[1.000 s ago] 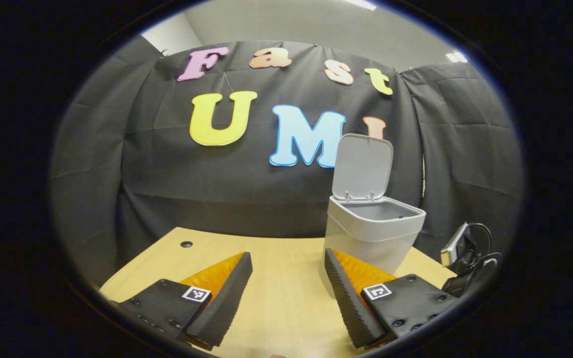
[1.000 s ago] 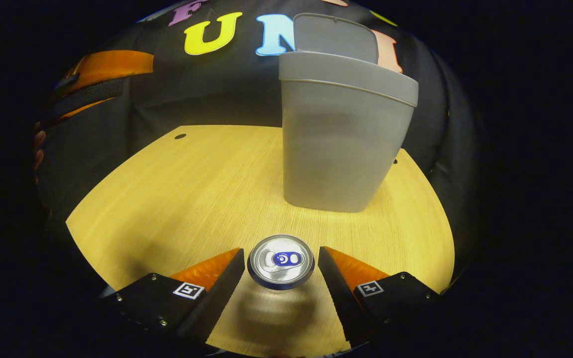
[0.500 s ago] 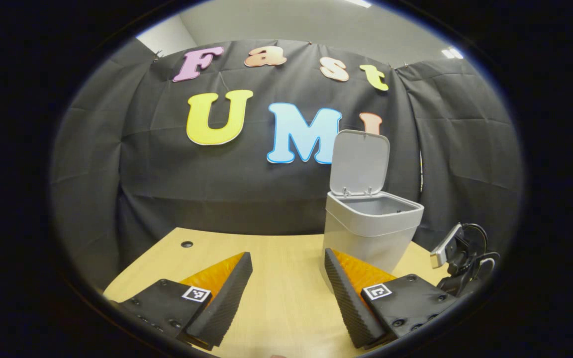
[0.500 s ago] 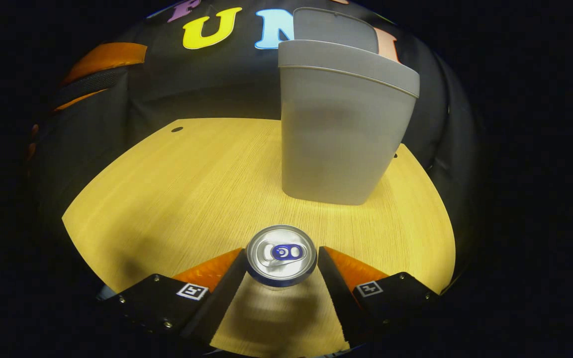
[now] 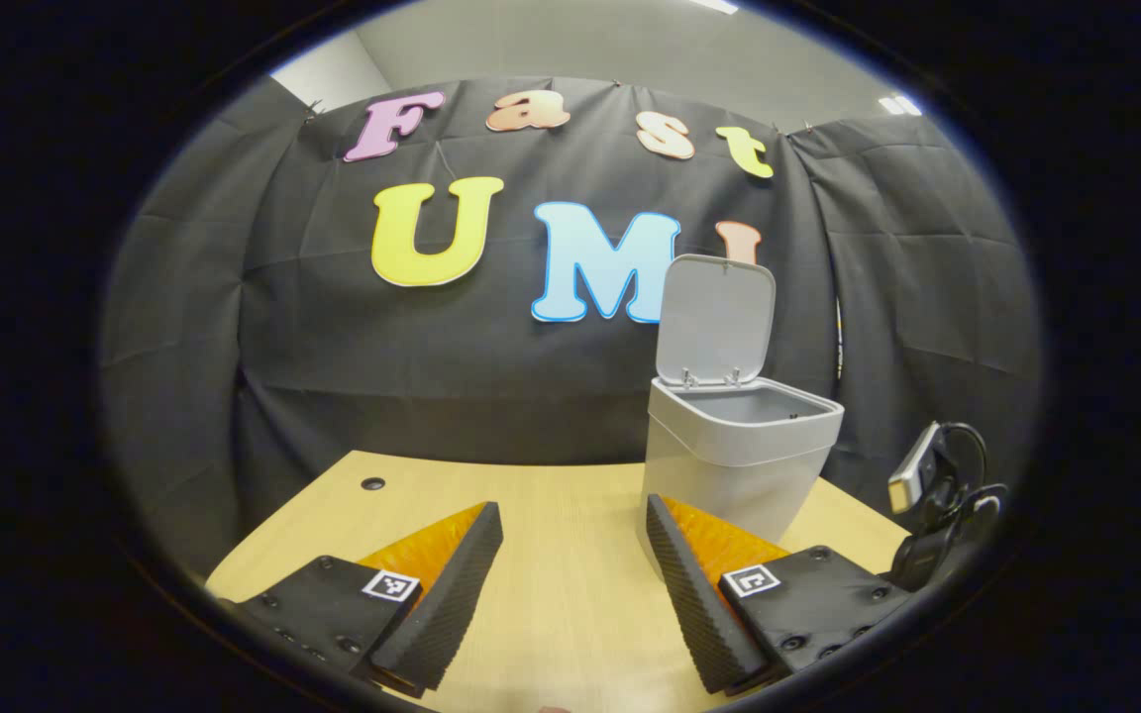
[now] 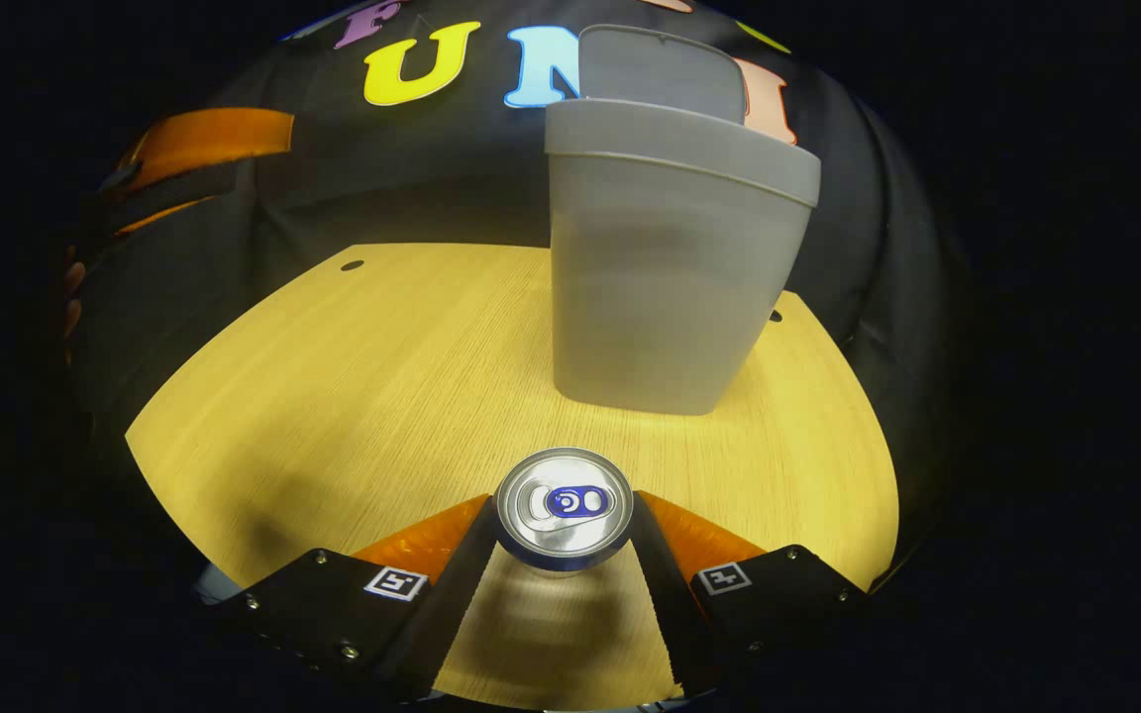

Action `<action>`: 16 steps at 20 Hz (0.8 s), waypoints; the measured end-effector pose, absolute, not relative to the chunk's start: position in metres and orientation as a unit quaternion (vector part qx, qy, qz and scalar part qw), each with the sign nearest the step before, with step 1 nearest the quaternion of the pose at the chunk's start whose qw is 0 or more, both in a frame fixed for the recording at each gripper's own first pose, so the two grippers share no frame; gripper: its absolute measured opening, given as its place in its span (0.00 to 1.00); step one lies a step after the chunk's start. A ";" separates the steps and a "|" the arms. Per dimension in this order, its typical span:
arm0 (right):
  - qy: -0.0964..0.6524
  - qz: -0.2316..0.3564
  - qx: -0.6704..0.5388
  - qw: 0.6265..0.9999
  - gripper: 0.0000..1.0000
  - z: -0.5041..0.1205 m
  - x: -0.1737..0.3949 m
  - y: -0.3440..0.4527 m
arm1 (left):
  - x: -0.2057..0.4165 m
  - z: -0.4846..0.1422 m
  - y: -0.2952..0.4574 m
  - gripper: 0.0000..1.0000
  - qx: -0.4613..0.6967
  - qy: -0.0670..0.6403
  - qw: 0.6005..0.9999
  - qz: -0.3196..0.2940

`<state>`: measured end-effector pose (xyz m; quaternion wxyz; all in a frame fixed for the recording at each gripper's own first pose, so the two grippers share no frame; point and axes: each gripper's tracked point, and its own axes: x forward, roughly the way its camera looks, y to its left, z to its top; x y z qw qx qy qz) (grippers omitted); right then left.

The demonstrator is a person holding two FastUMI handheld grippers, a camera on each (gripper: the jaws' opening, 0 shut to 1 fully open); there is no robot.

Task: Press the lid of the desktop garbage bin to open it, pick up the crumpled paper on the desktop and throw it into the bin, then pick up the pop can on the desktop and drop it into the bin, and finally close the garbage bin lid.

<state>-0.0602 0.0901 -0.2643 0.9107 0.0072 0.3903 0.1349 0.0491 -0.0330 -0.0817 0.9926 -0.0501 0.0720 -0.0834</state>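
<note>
A silver pop can (image 6: pixel 563 500) with a blue tab stands upright on the wooden table (image 6: pixel 353 386), seen from above in the right gripper view. My right gripper (image 6: pixel 562 515) is shut on it, one finger pressing each side. Beyond the can is the grey garbage bin (image 6: pixel 670 287), its lid (image 6: pixel 660 69) raised upright at the back. In the left gripper view the bin (image 5: pixel 734 465) stands at the right with the lid (image 5: pixel 716 317) up and the inside partly showing. My left gripper (image 5: pixel 570 510) hovers open over the table with nothing between its fingers.
The left gripper (image 6: pixel 184 158) and the fingers of a hand (image 6: pixel 70 297) show at the upper left of the right gripper view. A small camera with black cables (image 5: pixel 927 485) sits at the right edge beside the bin. A cable hole (image 5: pixel 371 484) marks the table's far left.
The right gripper's fingers have closed in until both touch the can. The left gripper has hardly moved; the camera with cables at its right edge rose slightly.
</note>
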 end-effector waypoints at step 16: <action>0.181 0.125 0.052 0.974 0.83 -0.098 0.009 0.047 | 0.045 -0.082 -0.028 0.95 -0.051 0.072 0.994 -0.067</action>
